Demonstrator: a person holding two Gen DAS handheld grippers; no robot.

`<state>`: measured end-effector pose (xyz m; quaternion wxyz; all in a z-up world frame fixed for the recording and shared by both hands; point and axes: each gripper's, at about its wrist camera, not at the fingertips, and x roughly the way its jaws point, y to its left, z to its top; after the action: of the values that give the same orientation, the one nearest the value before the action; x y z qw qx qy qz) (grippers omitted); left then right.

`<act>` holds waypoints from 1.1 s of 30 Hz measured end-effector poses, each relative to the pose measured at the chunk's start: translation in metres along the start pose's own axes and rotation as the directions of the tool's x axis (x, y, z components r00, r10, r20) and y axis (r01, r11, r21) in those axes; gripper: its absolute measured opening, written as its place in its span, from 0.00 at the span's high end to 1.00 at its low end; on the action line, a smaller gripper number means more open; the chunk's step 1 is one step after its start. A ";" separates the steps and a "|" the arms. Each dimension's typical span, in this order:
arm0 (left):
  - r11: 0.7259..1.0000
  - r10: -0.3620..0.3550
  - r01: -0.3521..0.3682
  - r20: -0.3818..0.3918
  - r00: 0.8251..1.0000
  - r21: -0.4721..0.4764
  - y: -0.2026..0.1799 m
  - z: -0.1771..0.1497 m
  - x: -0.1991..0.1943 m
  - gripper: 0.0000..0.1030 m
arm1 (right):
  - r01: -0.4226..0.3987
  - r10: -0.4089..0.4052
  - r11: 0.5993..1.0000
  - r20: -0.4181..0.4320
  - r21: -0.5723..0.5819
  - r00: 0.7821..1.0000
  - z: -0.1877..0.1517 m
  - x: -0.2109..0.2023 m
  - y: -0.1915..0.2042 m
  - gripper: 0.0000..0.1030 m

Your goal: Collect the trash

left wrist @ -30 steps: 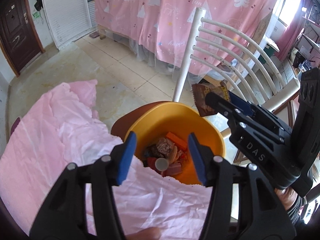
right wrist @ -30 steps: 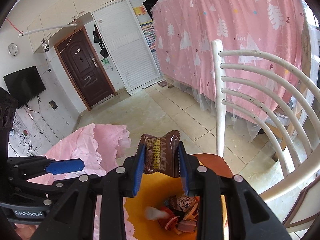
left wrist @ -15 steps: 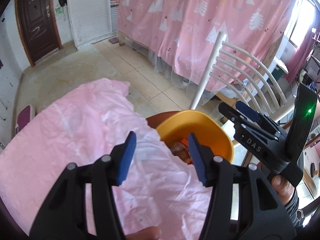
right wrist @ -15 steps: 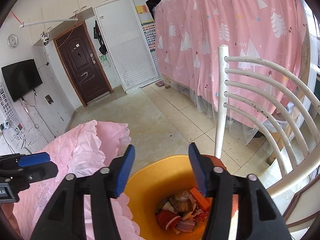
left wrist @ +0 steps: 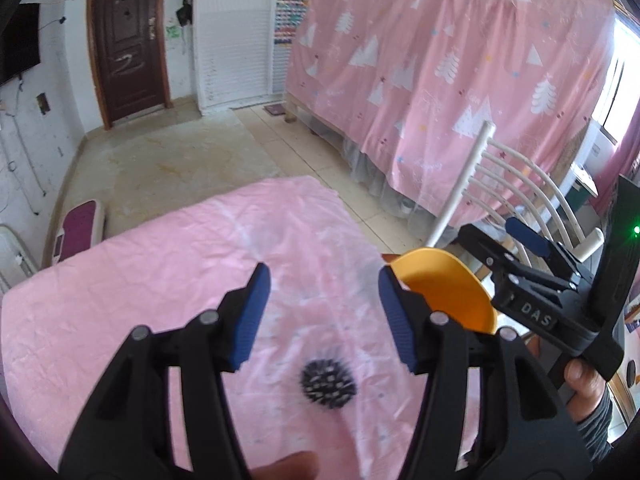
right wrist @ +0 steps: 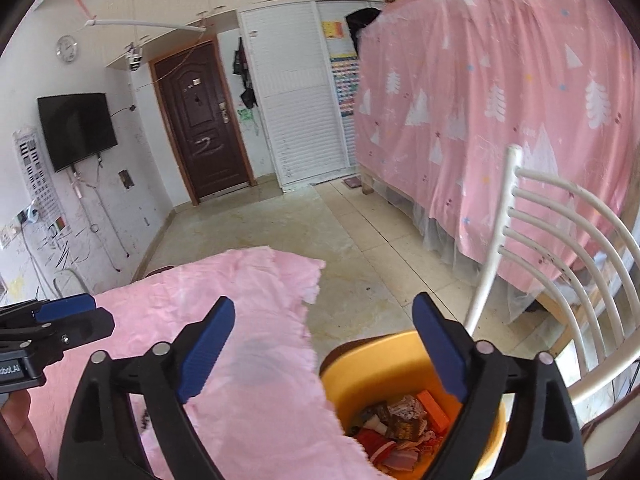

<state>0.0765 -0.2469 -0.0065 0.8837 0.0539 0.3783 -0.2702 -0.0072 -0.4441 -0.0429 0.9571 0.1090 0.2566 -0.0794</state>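
Hovering over the wrinkled pink tablecloth, the left gripper is opening, nothing between its jaws; a blurred black spiky object lies below. Right of it, the right gripper is spreading wide, empty, above the orange plastic bin of wrappers.

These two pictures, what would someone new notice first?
Most likely the big pink cloth spread over the table, with a dark spiky ball lying on it just below the empty left tongs. Next, the orange bin of wrappers at the cloth's right edge, under the right tongs, whose jaws are opening with nothing between them.
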 end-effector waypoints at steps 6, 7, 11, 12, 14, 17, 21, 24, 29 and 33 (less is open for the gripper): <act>0.995 0.082 -0.079 0.060 0.995 -0.062 0.049 -0.011 -0.029 0.41 | -0.023 0.024 0.996 0.004 -0.082 1.000 0.004 0.001 0.049 0.13; 0.993 0.093 -0.088 0.066 0.993 -0.077 0.057 -0.013 -0.033 0.40 | -0.030 0.031 0.995 0.003 -0.093 1.000 0.004 0.001 0.057 0.13; 0.986 0.139 -0.130 0.076 0.987 -0.108 0.082 -0.023 -0.046 0.40 | -0.063 0.063 0.990 -0.004 -0.126 0.998 0.004 0.003 0.087 0.12; 0.983 0.149 -0.139 0.078 0.986 -0.116 0.090 -0.027 -0.050 0.39 | -0.071 0.071 0.988 -0.006 -0.134 0.997 0.002 0.002 0.093 0.11; 0.979 0.169 -0.157 0.084 0.982 -0.129 0.099 -0.032 -0.056 0.39 | -0.088 0.087 0.985 -0.012 -0.150 0.996 0.001 0.003 0.108 0.11; 0.972 0.196 -0.181 0.092 0.976 -0.151 0.116 -0.041 -0.066 0.39 | -0.109 0.107 0.980 -0.023 -0.163 0.994 -0.003 0.005 0.126 0.11; 0.962 0.226 -0.205 0.100 0.969 -0.183 0.135 -0.049 -0.078 0.39 | -0.129 0.125 0.974 -0.032 -0.186 0.992 -0.005 0.005 0.148 0.11; 0.955 0.239 -0.214 0.106 0.965 -0.205 0.146 -0.054 -0.087 0.39 | -0.140 0.135 0.969 -0.036 -0.203 0.990 -0.007 0.004 0.163 0.11; 0.948 0.252 -0.221 0.115 0.961 -0.228 0.159 -0.059 -0.099 0.39 | -0.150 0.144 0.962 -0.042 -0.227 0.989 -0.009 0.004 0.180 0.11; 0.946 0.257 -0.225 0.120 0.959 -0.234 0.162 -0.062 -0.104 0.39 | -0.154 0.148 0.960 -0.042 -0.234 0.988 -0.010 0.003 0.186 0.11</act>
<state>0.0615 -0.0450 0.0044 0.9364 -0.0176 0.3292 -0.1200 0.0289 -0.2625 -0.0216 0.9633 0.0144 0.2666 0.0261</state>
